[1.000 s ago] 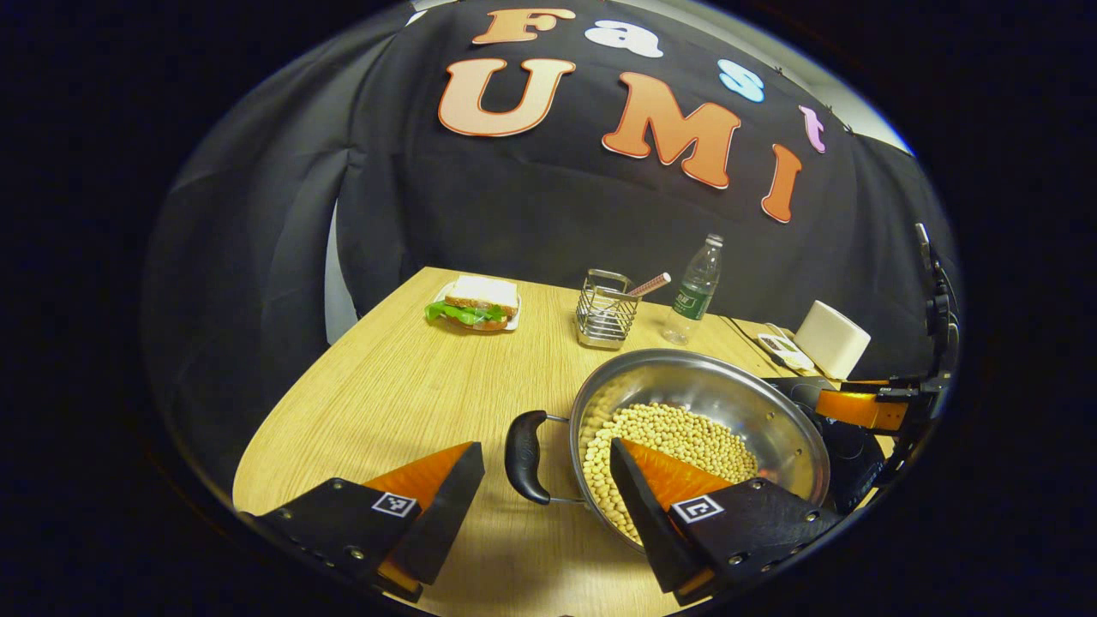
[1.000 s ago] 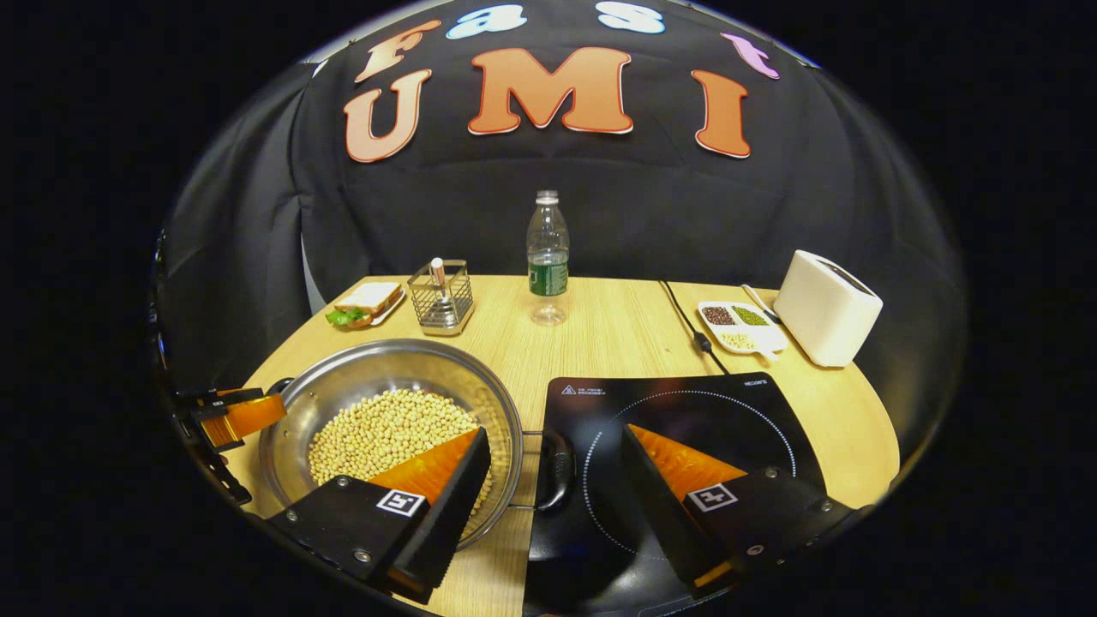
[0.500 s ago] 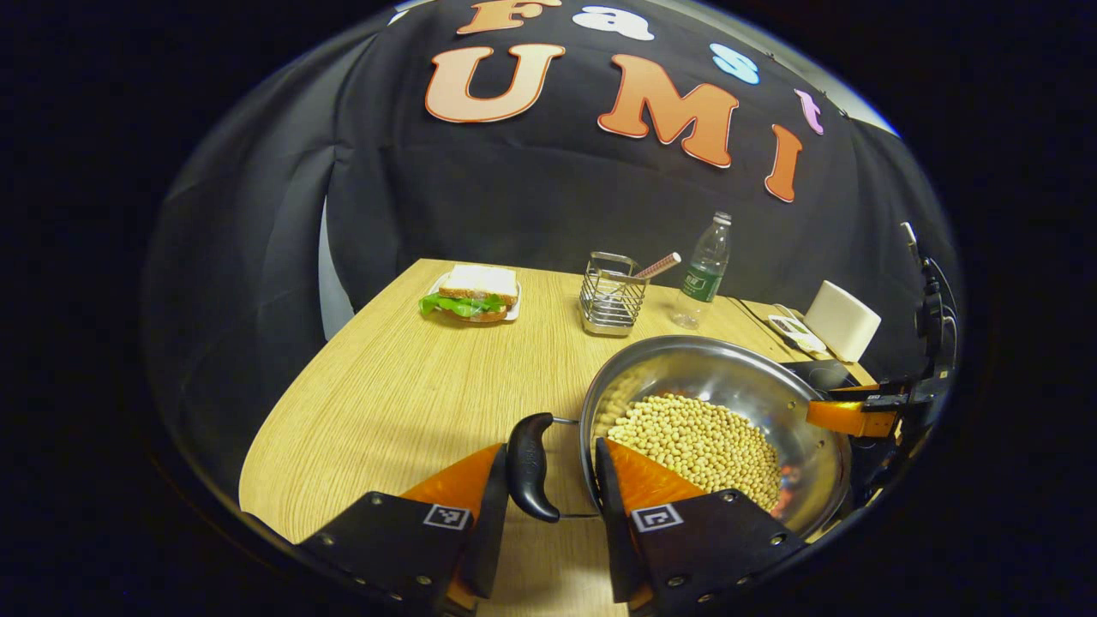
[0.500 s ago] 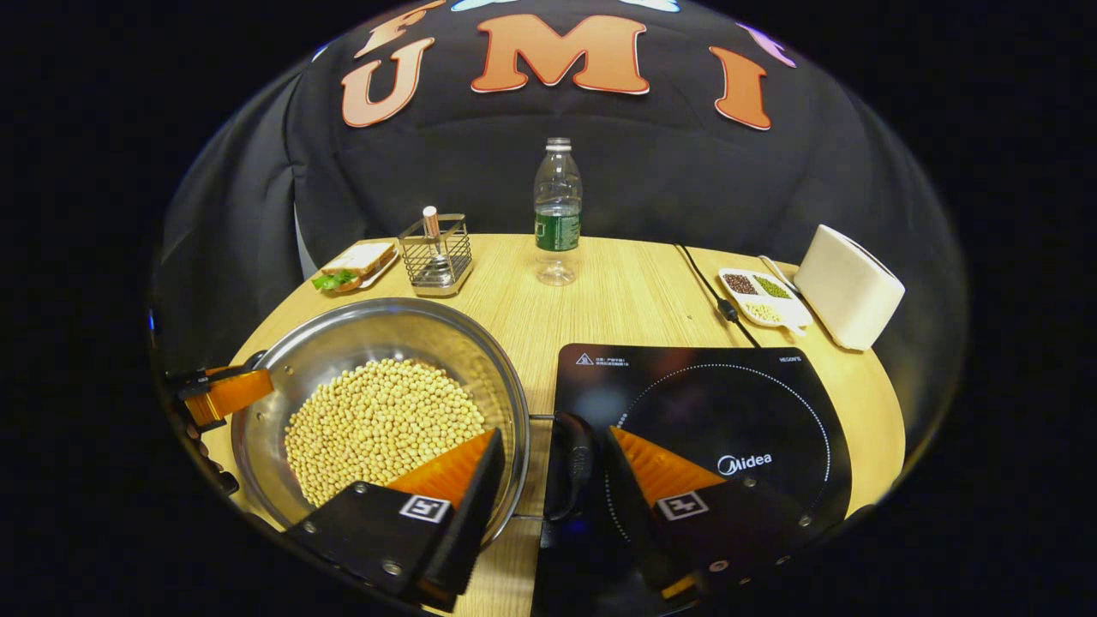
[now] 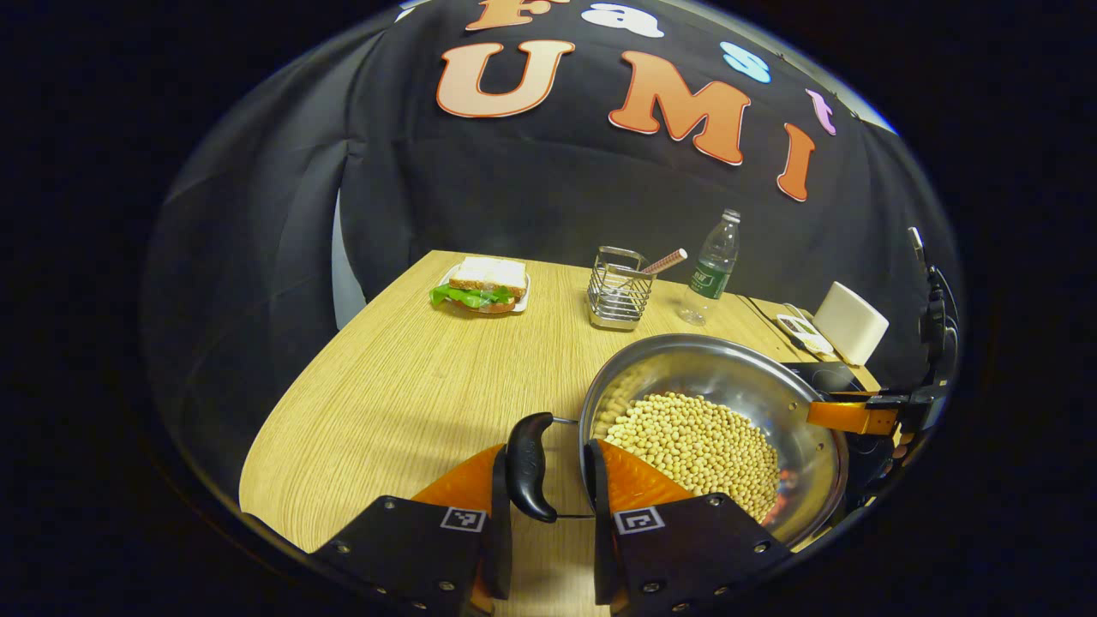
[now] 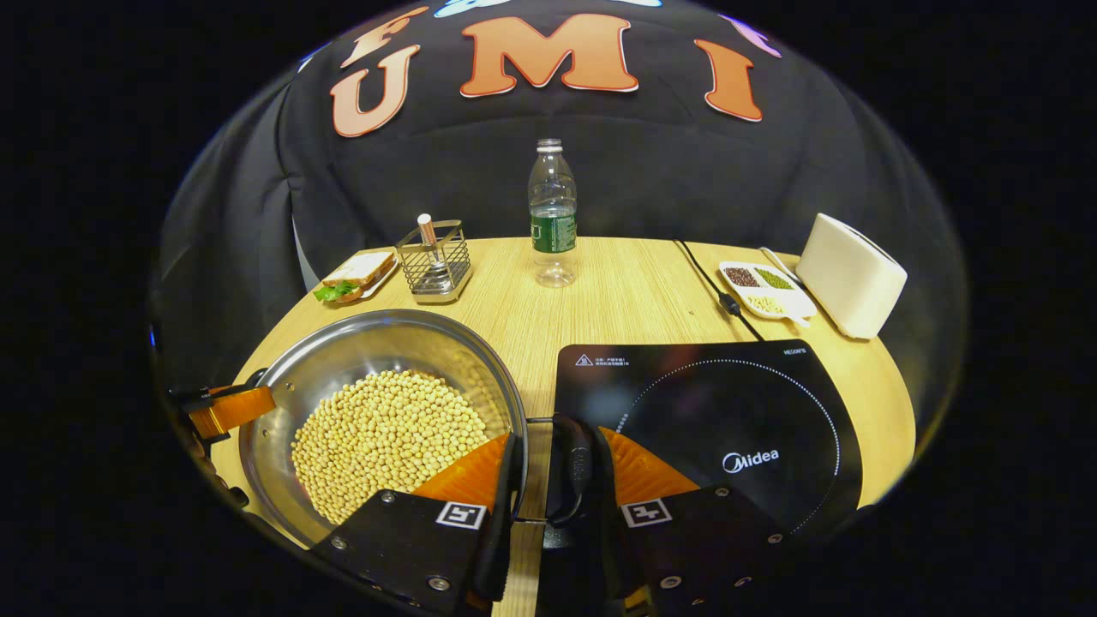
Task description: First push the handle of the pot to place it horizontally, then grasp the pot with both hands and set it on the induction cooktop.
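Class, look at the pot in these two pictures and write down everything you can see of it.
The pot is a wide, shallow, shiny metal pan, partly filled with pale yellow beans. It sits level on the wooden table, left of the black cooktop. Each side has a black handle on wire brackets. The left gripper closes on one handle, the right gripper on the other.

"Midea" brand on the black induction cooktop, warning triangle at its corner
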`<control>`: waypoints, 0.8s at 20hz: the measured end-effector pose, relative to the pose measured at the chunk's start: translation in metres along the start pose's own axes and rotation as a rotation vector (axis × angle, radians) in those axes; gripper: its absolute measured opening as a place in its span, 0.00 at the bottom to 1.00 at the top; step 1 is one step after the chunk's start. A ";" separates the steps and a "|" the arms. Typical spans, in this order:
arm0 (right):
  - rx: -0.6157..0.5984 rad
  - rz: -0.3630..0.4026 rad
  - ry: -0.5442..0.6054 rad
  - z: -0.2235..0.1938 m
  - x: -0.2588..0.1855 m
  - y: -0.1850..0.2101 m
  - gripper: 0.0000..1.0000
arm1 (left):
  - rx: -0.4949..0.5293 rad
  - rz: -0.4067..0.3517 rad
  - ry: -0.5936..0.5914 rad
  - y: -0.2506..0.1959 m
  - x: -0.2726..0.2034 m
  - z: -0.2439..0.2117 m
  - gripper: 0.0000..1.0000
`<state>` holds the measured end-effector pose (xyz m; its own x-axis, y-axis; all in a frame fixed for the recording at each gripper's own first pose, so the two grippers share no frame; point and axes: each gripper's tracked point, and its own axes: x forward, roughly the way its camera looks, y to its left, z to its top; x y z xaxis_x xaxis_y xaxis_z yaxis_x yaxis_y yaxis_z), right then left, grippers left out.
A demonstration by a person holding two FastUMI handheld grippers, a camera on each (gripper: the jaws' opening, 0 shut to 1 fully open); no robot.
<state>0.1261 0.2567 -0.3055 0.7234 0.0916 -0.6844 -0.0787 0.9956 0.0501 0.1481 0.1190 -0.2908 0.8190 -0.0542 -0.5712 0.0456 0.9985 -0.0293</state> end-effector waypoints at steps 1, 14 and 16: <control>0.009 0.003 0.008 -0.001 -0.001 -0.001 0.43 | -0.007 0.003 0.008 0.000 -0.003 0.000 0.39; 0.064 0.028 -0.063 0.045 -0.050 -0.036 0.42 | 0.022 0.000 -0.064 -0.051 -0.040 0.058 0.37; 0.078 0.026 -0.065 0.048 -0.056 -0.048 0.42 | 0.037 -0.005 -0.068 -0.065 -0.043 0.065 0.37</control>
<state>0.1225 0.2050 -0.2343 0.7650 0.1162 -0.6335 -0.0466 0.9910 0.1255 0.1471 0.0564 -0.2108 0.8558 -0.0608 -0.5137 0.0700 0.9975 -0.0016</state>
